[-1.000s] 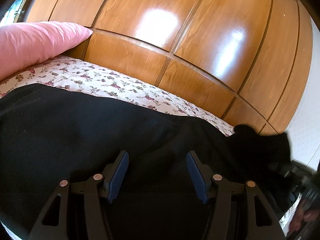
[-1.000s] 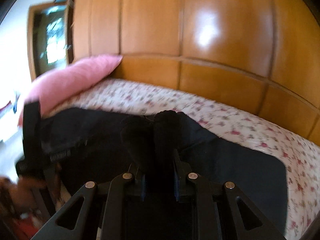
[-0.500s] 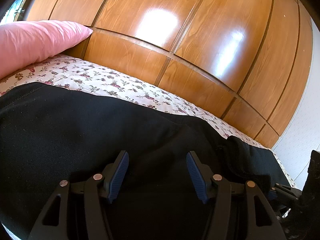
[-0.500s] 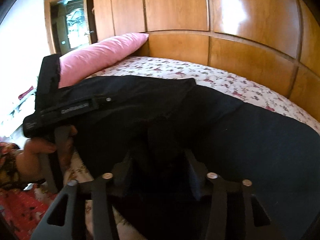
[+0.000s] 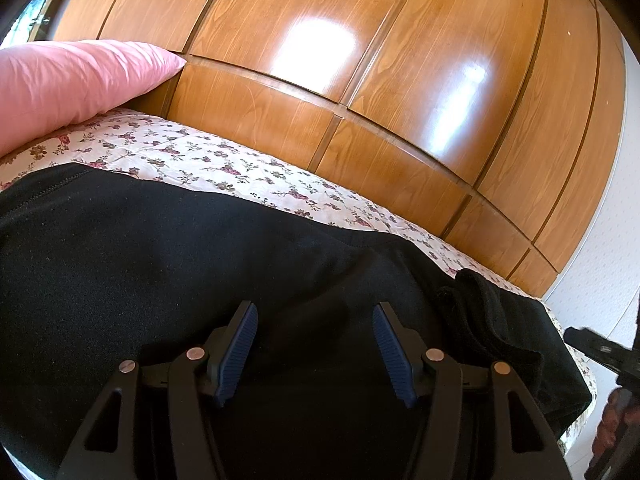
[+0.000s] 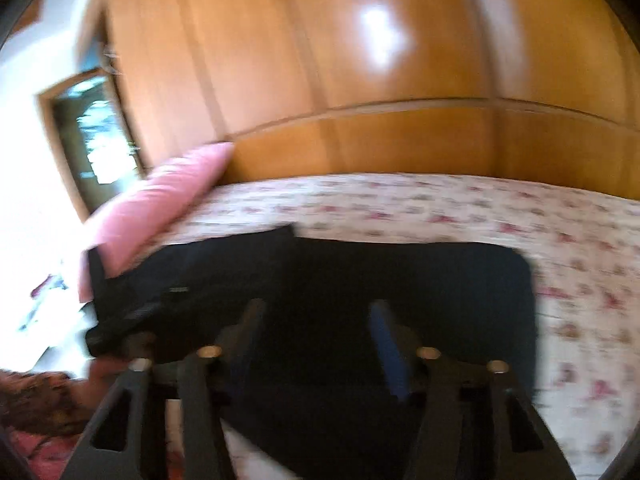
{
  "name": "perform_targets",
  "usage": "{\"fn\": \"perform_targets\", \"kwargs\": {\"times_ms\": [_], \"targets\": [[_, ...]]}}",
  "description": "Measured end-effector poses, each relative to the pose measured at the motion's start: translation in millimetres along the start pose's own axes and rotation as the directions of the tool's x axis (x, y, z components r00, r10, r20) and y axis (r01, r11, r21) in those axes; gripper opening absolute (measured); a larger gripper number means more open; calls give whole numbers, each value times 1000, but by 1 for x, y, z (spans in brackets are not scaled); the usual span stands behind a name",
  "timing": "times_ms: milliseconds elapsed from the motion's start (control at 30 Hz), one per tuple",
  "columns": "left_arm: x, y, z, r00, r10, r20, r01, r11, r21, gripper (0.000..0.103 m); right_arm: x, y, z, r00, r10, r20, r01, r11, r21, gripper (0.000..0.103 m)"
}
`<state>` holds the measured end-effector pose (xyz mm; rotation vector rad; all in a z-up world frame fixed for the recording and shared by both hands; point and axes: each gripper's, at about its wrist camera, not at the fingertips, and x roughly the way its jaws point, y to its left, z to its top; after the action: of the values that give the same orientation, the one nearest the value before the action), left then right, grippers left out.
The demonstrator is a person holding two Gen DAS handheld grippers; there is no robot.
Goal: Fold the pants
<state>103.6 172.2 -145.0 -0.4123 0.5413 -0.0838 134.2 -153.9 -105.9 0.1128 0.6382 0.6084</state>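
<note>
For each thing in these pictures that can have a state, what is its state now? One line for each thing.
Pants: black, lying spread on the bed, one end folded over on top.
Left gripper: jaws open, nothing between them, above the pants.
Right gripper: jaws apart and closing, nothing seen between them; picture blurred.
Pillow: pink, lying on the bed against the wooden panel.
Bed: covered with a flowered sheet.

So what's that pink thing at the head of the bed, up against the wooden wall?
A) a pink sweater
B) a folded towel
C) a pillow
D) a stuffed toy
C: a plump pink pillow lies on the flowered bedspread with its corner against the wood panelling, beyond the black pants.
</note>
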Motion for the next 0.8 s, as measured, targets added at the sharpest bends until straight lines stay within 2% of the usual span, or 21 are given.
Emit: {"fn": "perform_targets", "kwargs": {"times_ms": [33, 100, 200, 367, 500, 667, 800], "targets": [[0, 0, 0, 1000, 1, -1, -1, 1000, 1, 61, 2, -8, 0, 998, -54, -16, 55, 998, 18, 35], [0, 0, 0, 1000, -1, 0, 1, 1000, 1, 61, 9, -25, -4, 986, -163, -45, 166, 984, 69, 34], [0, -1, 0, 1000, 3, -3, -3, 1000, 1, 61, 20, -29, -13, 986, -144, -87, 151, 985, 84, 33], [-11, -8, -1, 998, 65, -28, -63, 997, 50, 61, 31, 14, -29, 989, -110, -100, 100, 989, -105, 34], [-36, 4, 9, 991, 136, 5, -136, 990, -35, 61, 34, 22, -32, 991, -91, -95, 80, 989, -122, 34], [-74, 35, 23, 963, 267, 34, -257, 949, -185, 61, 30, 13, -37, 995, -65, -78, 58, 995, -81, 34], [-108, 73, 26, 929, 366, 52, -328, 882, -338, 64, 27, 13, -39, 995, -63, -73, 57, 995, -79, 34]]}}
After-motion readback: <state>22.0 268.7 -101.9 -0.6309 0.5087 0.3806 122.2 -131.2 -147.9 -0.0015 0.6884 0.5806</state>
